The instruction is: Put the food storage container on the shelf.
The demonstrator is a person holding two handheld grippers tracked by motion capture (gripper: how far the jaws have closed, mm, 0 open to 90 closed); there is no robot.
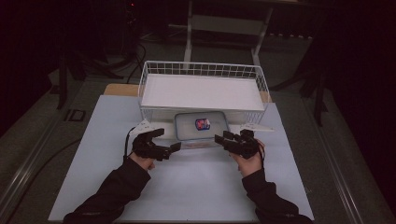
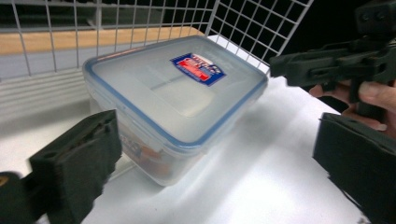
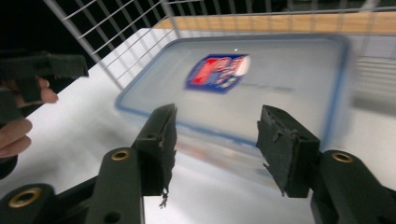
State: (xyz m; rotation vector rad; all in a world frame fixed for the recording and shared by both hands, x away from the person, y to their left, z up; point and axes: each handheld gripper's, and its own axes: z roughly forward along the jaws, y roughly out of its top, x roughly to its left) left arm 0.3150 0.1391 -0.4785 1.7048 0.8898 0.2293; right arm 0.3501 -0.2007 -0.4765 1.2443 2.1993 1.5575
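The plastic box (image 1: 201,126) sits on the white table (image 1: 187,186), just in front of the wire basket (image 1: 203,88). It looks light, stiff and slippery, so grab its sides. Something orange is inside. The left gripper (image 1: 166,142) is wide open, the right gripper (image 1: 223,138) half open, both holding nothing.

Lidded box (image 1: 201,126) on the counter (image 1: 187,186), just before the wire basket (image 1: 203,70); sticker (image 1: 202,123) on its lid; left claw (image 1: 169,142) just left of the box, right claw (image 1: 221,138) just right; both apart from it.
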